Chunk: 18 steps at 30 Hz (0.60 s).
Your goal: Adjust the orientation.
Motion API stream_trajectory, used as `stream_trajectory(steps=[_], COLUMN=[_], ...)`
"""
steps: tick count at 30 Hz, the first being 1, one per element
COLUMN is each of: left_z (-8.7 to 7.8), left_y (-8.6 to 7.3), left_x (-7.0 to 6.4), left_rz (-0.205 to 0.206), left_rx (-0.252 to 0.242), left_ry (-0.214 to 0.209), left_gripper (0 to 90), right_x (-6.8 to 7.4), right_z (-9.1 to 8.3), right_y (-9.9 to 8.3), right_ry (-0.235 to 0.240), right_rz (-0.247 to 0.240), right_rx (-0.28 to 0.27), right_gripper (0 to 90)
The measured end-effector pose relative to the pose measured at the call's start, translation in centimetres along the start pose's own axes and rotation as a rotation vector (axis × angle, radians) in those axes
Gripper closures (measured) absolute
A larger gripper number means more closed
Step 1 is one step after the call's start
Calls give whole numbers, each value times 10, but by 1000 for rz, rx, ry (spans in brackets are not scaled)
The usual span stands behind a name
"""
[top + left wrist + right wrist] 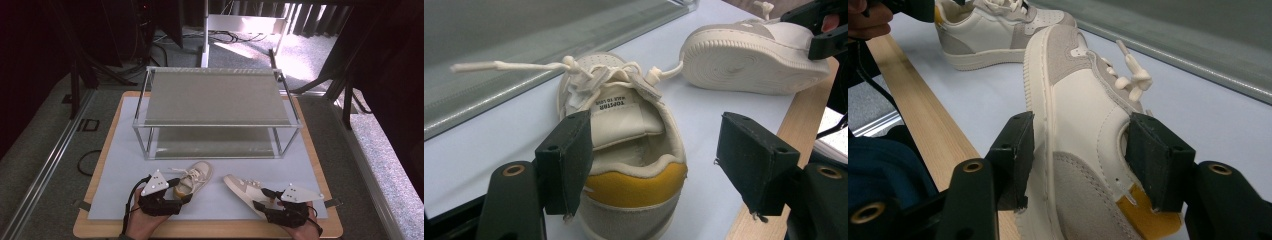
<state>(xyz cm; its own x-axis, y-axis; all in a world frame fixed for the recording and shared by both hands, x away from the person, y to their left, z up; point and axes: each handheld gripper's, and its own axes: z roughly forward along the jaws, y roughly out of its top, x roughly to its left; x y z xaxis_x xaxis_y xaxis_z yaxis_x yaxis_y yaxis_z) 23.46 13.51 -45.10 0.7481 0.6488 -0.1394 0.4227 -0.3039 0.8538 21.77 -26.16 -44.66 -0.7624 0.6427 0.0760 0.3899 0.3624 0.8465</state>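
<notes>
Two white, grey and yellow sneakers lie on a pale mat [120, 175]. The left sneaker [196, 176] [624, 120] stands upright, laces loose. My left gripper [182, 197] [654, 160] is open with that shoe's yellow heel between its jaws; the right jaw stands clear of the shoe. The right sneaker [242, 187] [1083, 115] is tipped on its side, its sole [744, 60] facing the left gripper. My right gripper [261, 198] [1078, 155] is shut on its heel end, one jaw on the sole and the other at the collar.
A two-tier metal rack [215, 97] with grey shelves stands behind the shoes on the mat. The mat lies on a wooden board [82, 222] whose front edge is close under both hands. Dark stands and cables surround the table.
</notes>
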Motion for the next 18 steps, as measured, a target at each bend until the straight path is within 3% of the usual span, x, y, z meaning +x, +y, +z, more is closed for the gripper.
stream_trajectory(steps=[4, 5, 11, 13, 18], left_z=[2, 2, 3, 3, 2], left_y=[0, 0, 0, 0, 0], left_x=[0, -1, -2, -1, -2], left_rz=[-2, -2, -1, -3, 3], left_rx=[0, 1, 3, 2, 5], left_ry=[-6, -7, -6, -7, -5], left_gripper=[305, 305, 305, 306, 308], right_x=[2, 5, 13, 18, 20], right_z=[-2, -3, -2, 0, 6], right_y=[2, 4, 9, 12, 12], right_ry=[15, 31, 49, 43, 41], right_rz=[-27, -56, -123, -182, -192], right_rx=[-10, -14, -8, -5, 20], right_gripper=[540, 624, 687, 695, 653])
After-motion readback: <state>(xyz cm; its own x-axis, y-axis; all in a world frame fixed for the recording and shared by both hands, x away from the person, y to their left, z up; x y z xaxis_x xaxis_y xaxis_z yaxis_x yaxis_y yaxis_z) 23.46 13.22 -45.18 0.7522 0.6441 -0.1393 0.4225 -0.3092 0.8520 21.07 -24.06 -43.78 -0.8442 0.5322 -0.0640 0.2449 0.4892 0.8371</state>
